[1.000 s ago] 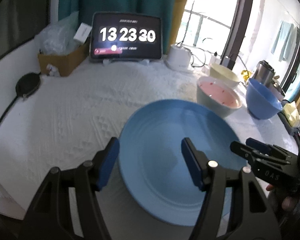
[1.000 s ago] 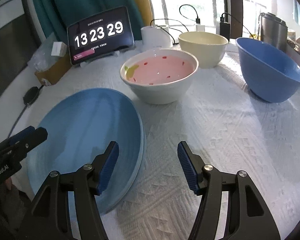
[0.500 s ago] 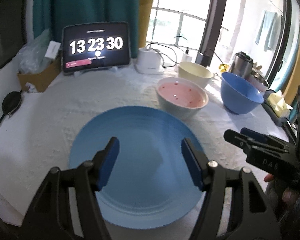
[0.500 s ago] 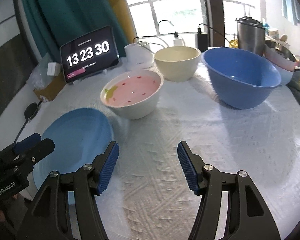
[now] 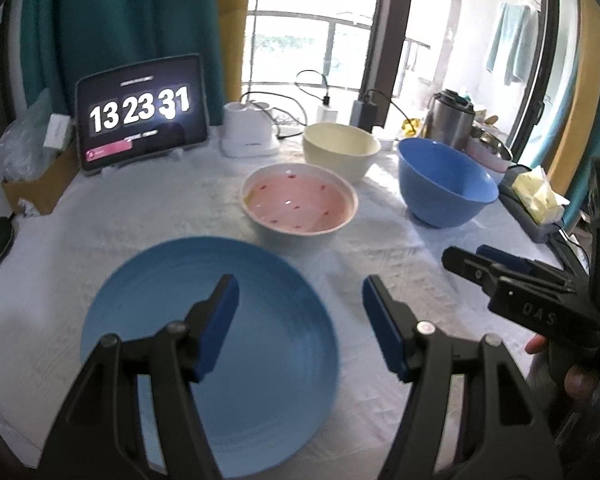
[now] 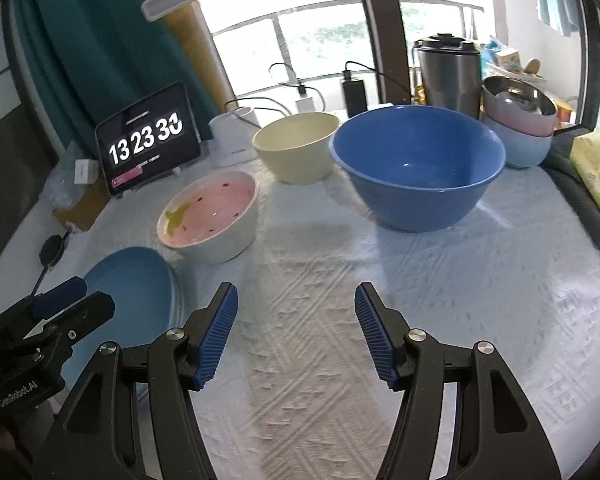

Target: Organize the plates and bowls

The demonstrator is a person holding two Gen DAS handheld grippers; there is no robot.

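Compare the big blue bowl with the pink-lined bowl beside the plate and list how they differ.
The blue bowl is blue inside and out; the pink-lined bowl is white outside, pink inside with small red marks and a yellow-green shape. The blue bowl looks wider and deeper than the pink-lined bowl. The pink-lined bowl sits next to the blue plate; the blue bowl stands further right, clear of it. Both stand upright and empty on the white tablecloth.

Left gripper point(image 5: 300, 320) held above the near part of the blue plate point(image 5: 172, 300), tilted downward, jaws apart, nothing between the pads. Right gripper point(image 6: 296, 334) just right of the plate, over bare cloth, tilted downward, jaws apart and empty.
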